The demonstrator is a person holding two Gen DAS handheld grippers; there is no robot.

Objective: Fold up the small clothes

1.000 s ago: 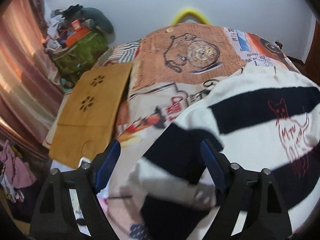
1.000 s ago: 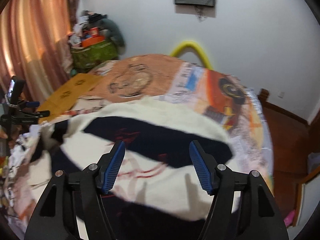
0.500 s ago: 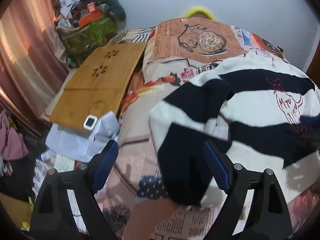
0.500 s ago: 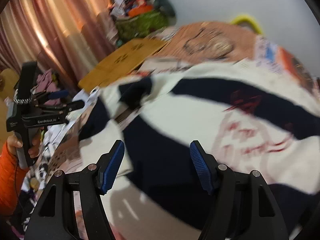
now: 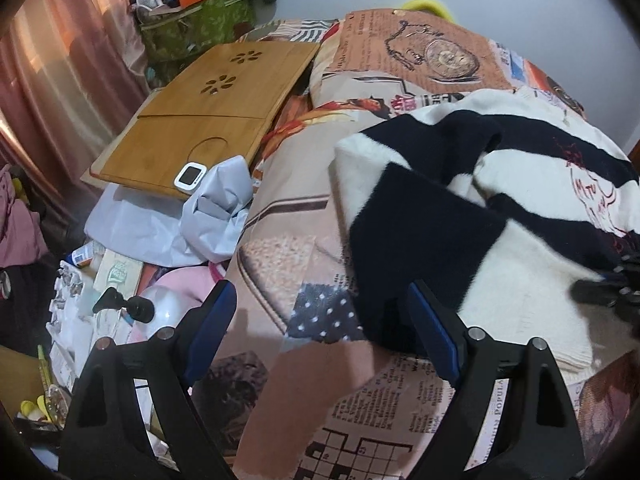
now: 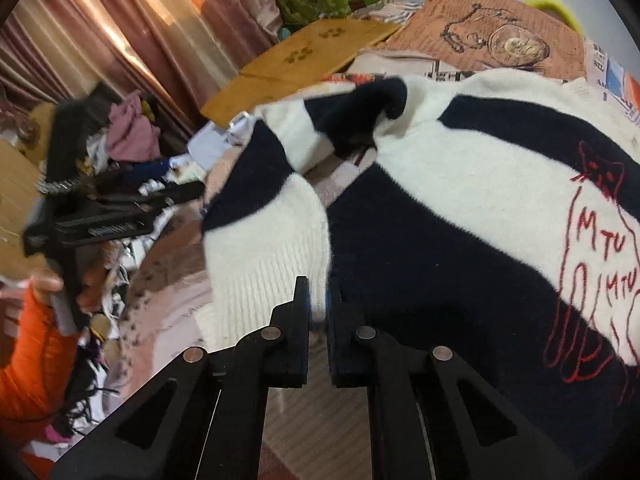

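A navy-and-white striped sweater (image 5: 500, 208) with a red cat drawing (image 6: 600, 240) lies spread on the patterned bedspread (image 5: 288, 240). One sleeve lies folded across it. My left gripper (image 5: 320, 296) stands open over the bedspread, its right finger (image 5: 432, 328) at the sweater's dark near corner and nothing between the pads. In the right wrist view my right gripper (image 6: 318, 300) is shut, pinching the white ribbed edge of the sweater (image 6: 272, 280). The same view shows the left gripper (image 6: 120, 216) at far left, held by a hand in an orange sleeve (image 6: 36, 352).
A wooden lap tray (image 5: 208, 120) with a small white device (image 5: 190, 176) lies left of the bed. Crumpled pale sheets (image 5: 192, 220) and bedside clutter (image 5: 100, 300) sit below it. A green bag (image 5: 196, 28) stands by the pink curtains (image 5: 52, 80).
The right gripper's jaws went from wide apart to shut on the sweater's white edge. Both grippers came down toward the sweater's near side; the left one stayed open.
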